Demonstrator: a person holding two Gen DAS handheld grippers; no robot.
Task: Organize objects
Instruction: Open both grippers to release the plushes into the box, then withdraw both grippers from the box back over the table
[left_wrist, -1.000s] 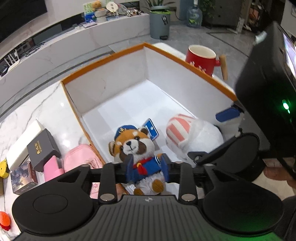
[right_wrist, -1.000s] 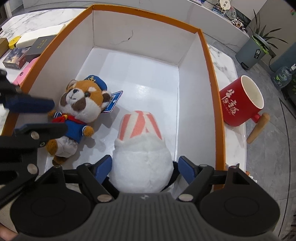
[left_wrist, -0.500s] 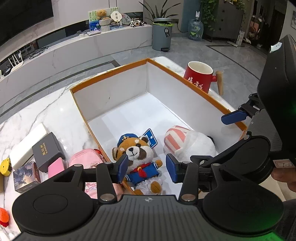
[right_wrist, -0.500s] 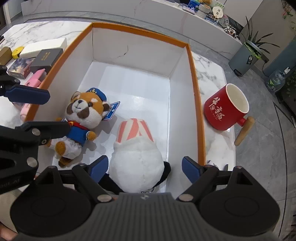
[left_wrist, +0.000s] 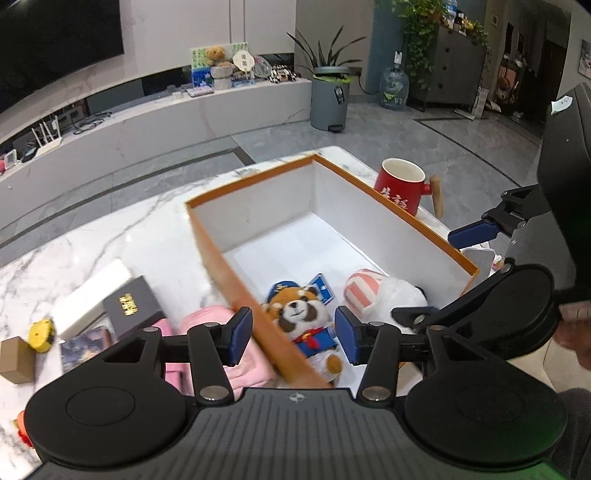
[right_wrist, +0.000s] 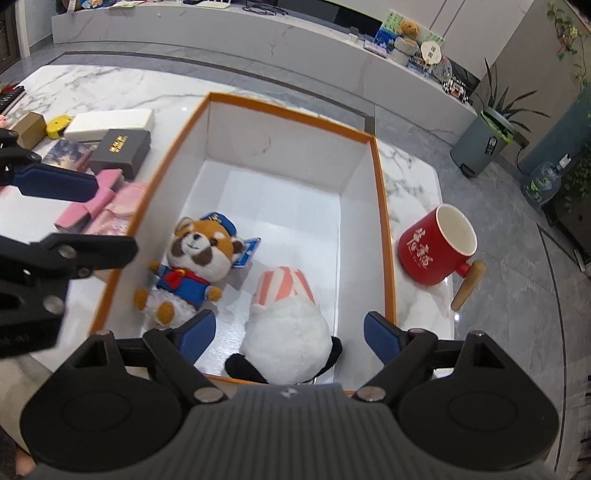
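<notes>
Both grippers hang above the near end of the box (right_wrist: 384, 221), an orange-edged carton with white inner walls that sits on the marble desk (right_wrist: 110, 88).

The left gripper (left_wrist: 293, 334) has its blue pads parted, and its jaws have just been opening. Nothing is between them; the fox toy (left_wrist: 301, 321) shows through the gap but lies lower down on the box floor, untouched. The box's left wall also crosses beneath that gap.

The right gripper (right_wrist: 290, 332) stands wider apart. Its jaws too have just been opening, though they look about settled now. The white plush (right_wrist: 286, 328) with the pink-striped top lies below and between the pads, clear of both, on the box floor.

The two toys lie side by side in the near half of the box, the fox on its back with a blue tag (right_wrist: 246, 253) by its head.

Outside, a red mug (right_wrist: 437, 249) stands just right of the box. To the left lie a pink pouch (left_wrist: 218, 325), a black case (right_wrist: 120, 151) and a white case (right_wrist: 110, 120).
</notes>
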